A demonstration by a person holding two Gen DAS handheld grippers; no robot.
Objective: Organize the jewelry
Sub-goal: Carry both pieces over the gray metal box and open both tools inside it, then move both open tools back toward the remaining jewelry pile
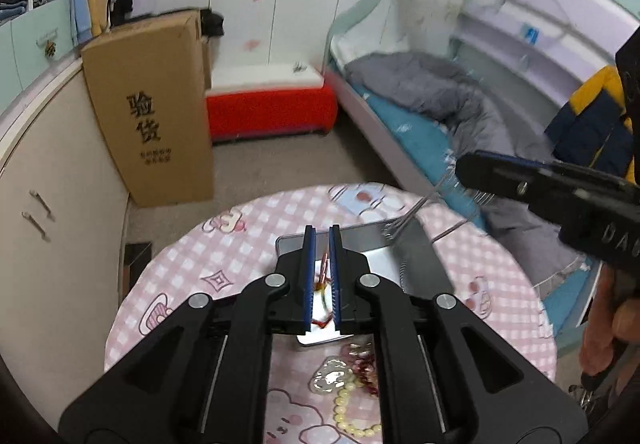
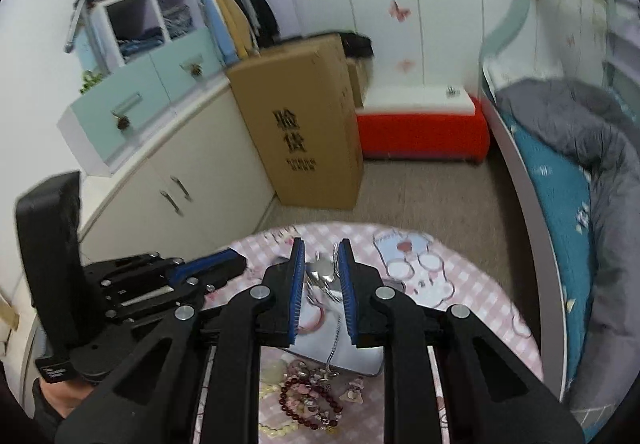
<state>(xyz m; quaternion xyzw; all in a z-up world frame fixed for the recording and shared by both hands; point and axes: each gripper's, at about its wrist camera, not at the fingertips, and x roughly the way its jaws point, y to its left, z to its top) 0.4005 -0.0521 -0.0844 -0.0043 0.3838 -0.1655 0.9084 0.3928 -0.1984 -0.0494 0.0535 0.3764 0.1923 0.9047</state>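
Left tool [image 1: 322, 240] narrow, empty; red cord bracelet [image 1: 325, 286], partly hidden, in silver tray [image 1: 384, 264] below. Right tool [image 2: 322, 256] slightly parted over the tray; silver chain [image 2: 335, 340] runs lengthwise toward camera, probably not gripped. Bead bracelets [image 2: 308, 400] on pink checked counter [image 2: 472, 284]. Cardboard box [image 2: 304, 124] printed "验货". Bed [image 2: 560, 180] right.
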